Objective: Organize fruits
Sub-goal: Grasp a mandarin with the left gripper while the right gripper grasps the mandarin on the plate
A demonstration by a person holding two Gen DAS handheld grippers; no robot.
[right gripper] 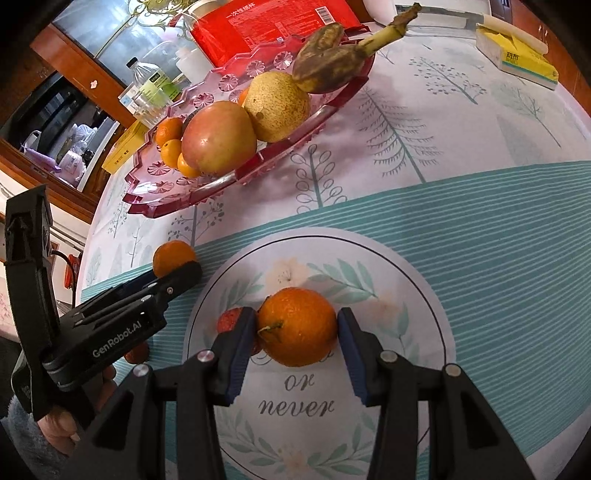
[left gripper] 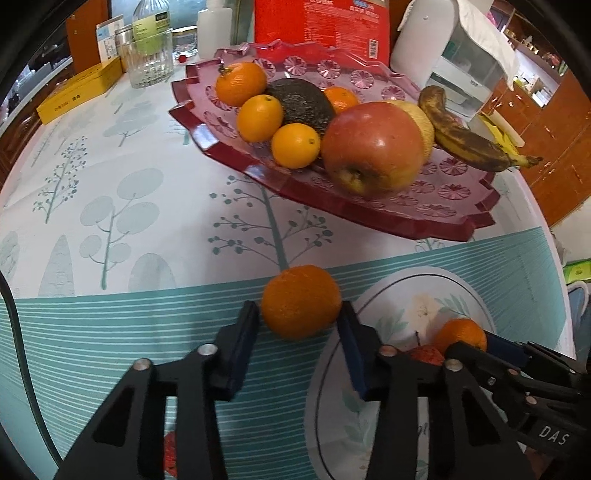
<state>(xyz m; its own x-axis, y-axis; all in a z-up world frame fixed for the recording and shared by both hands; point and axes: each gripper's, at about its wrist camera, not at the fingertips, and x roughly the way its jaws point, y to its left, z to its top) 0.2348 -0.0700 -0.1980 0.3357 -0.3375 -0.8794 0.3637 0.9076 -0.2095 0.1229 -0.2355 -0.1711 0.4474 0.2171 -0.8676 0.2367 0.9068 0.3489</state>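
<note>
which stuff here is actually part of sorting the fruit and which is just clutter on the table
Part of the job: left gripper around a tangerine; right gripper around another tangerine; lychee; red fruit tray holding the apple, avocado, banana, pear.

Just lying about: red package, glass, yellow box, tissue box.

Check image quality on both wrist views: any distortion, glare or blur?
Left wrist view: strong fisheye bend, black corners; glare spot on the apple; left gripper and its orange fairly sharp, the bottles behind softer. Right wrist view: same barrel warp, tablecloth stripes curve; soft highlights along the tray rim; orange in the right gripper crisp, with little shadow under it.
</note>
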